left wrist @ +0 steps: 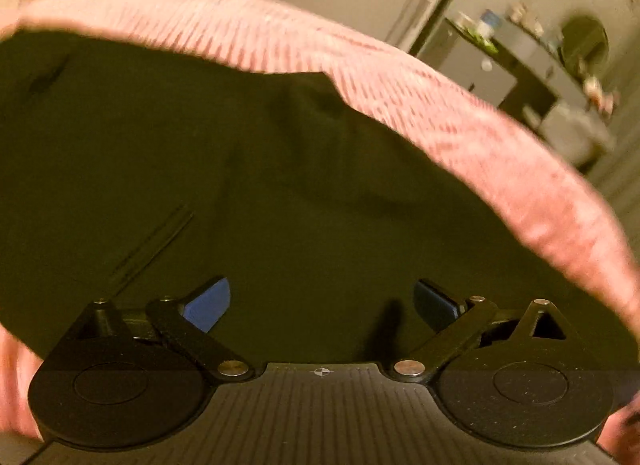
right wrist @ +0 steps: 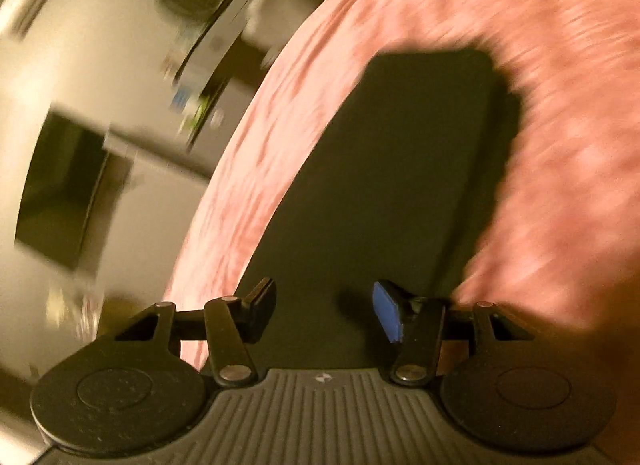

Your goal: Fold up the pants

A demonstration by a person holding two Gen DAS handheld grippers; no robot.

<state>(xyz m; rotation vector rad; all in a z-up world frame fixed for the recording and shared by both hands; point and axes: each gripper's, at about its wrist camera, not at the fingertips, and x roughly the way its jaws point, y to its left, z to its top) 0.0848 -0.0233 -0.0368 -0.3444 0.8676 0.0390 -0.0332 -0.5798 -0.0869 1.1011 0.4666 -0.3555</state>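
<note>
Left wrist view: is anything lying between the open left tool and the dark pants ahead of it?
Nothing: in the left wrist view the left tool is open and empty, and only the dark pants on the pink bedspread fill the space ahead.

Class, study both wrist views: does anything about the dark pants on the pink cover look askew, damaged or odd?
Nothing stands out. The dark pants lie flat on the pink cover, with only faint creases. Blur hides finer detail.

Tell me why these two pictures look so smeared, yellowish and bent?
Right wrist view: heavy motion blur streaks the pink bedspread and the shelves behind. Left wrist view: milder blur, the dark pants nearly featureless in dim, warm indoor light. In both, the fisheye lens curves the bed's edge, while the right gripper and left gripper stay sharp.
</note>
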